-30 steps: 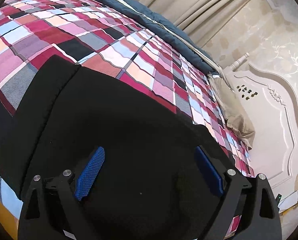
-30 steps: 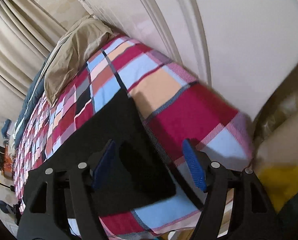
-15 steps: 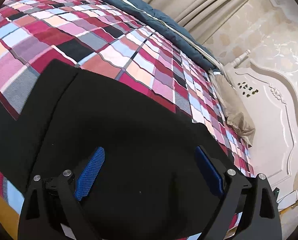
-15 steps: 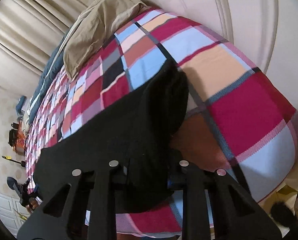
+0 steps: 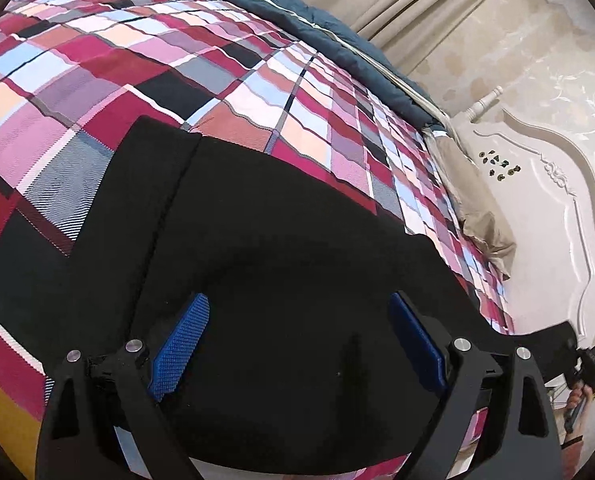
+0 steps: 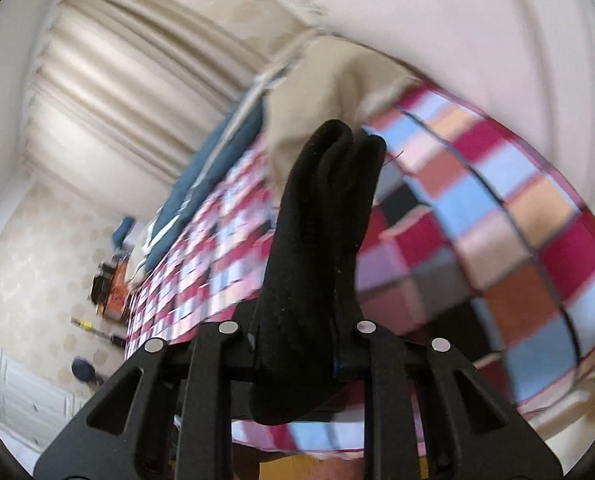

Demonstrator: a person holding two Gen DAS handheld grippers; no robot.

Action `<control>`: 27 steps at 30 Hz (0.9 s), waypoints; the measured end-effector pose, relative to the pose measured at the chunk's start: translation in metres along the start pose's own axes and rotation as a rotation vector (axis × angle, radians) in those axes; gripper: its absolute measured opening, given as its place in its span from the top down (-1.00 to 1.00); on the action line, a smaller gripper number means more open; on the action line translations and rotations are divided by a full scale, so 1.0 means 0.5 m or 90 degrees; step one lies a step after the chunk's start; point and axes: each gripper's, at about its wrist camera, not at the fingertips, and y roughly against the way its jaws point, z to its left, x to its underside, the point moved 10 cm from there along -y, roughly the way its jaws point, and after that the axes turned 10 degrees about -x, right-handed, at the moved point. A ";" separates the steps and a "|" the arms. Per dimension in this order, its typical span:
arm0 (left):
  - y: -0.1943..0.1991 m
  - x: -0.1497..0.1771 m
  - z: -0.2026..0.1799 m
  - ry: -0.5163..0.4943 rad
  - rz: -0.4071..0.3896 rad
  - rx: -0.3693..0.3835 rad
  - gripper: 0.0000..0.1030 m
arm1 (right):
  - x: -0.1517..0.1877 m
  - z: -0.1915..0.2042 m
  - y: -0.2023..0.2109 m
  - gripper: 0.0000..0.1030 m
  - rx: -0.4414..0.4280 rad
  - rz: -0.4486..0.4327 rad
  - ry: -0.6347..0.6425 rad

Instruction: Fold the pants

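Black pants (image 5: 281,248) lie spread on a bed with a red, pink and blue checked cover (image 5: 145,52). My left gripper (image 5: 297,344) is open just above the pants, its blue pads (image 5: 181,340) wide apart with nothing between them. In the right wrist view my right gripper (image 6: 297,344) is shut on a bunched end of the black pants (image 6: 321,216), which stands lifted above the bed; the view is blurred. The right gripper also shows at the far right edge of the left wrist view (image 5: 581,360).
A white carved headboard (image 5: 553,216) stands at the right of the bed. A beige pillow (image 5: 477,208) and a dark blue quilt (image 5: 321,36) lie along the far side, with curtains (image 5: 397,4) behind. A floor with small items (image 6: 105,284) shows at the left.
My right gripper shut on the pants end and lifted it off the bed, swinging upward. My left gripper stayed open above the pants and barely moved.
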 end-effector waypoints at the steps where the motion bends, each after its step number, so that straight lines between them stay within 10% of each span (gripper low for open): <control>1: 0.000 0.001 0.000 0.001 0.001 0.003 -0.74 | 0.003 0.043 -0.010 0.58 -0.006 0.004 0.023; 11: 0.001 0.006 -0.004 -0.019 0.000 0.016 -0.74 | 0.143 0.298 -0.213 0.58 -0.020 0.082 0.172; 27: 0.005 0.002 0.001 -0.014 -0.003 0.036 -0.74 | 0.475 0.220 -0.550 0.54 0.212 0.230 0.330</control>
